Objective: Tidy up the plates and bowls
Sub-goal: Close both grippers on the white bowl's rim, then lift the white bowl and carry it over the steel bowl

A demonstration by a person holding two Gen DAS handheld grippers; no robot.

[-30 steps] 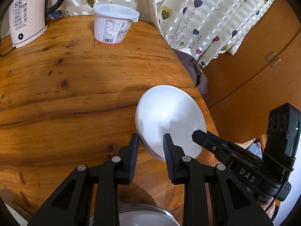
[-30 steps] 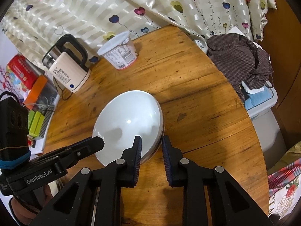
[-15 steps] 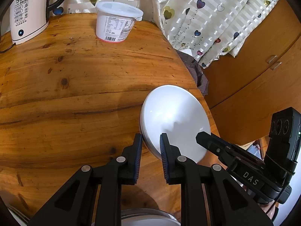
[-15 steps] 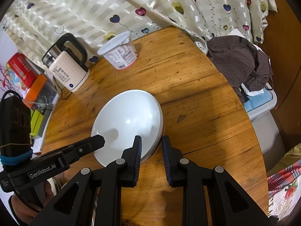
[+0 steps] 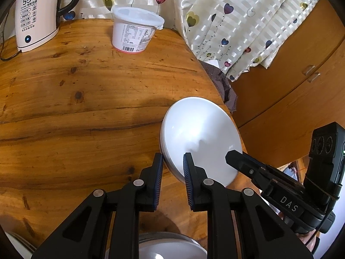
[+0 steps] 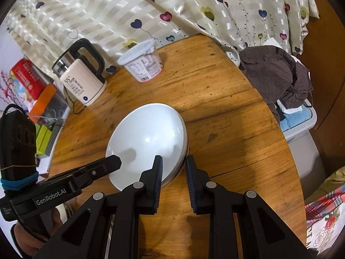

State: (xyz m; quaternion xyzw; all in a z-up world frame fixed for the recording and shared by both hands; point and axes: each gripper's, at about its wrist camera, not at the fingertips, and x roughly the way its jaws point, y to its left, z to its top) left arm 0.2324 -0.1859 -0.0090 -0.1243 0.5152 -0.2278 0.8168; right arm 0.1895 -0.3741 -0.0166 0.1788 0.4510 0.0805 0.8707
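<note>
A white bowl (image 5: 200,136) is held tilted above the wooden table (image 5: 75,108), with both grippers on its rim. My left gripper (image 5: 172,170) is shut on the bowl's near-left rim. My right gripper (image 6: 172,168) is shut on the opposite rim of the same bowl (image 6: 148,138); its body shows in the left wrist view (image 5: 280,194). The layered rim looks like two stacked bowls, though I cannot tell for sure. Another white dish (image 5: 168,248) lies just below the left gripper at the bottom edge.
A white yoghurt tub (image 5: 134,32) and an electric kettle (image 5: 36,19) stand at the back of the table by the heart-patterned curtain (image 5: 237,21). A brown checked cloth (image 6: 276,73) lies on a bin beyond the table's right edge. Boxes (image 6: 25,82) sit at left.
The left gripper's jaws have narrowed onto the bowl's rim, and the bowl has shifted slightly right in the left view. The right gripper keeps its hold.
</note>
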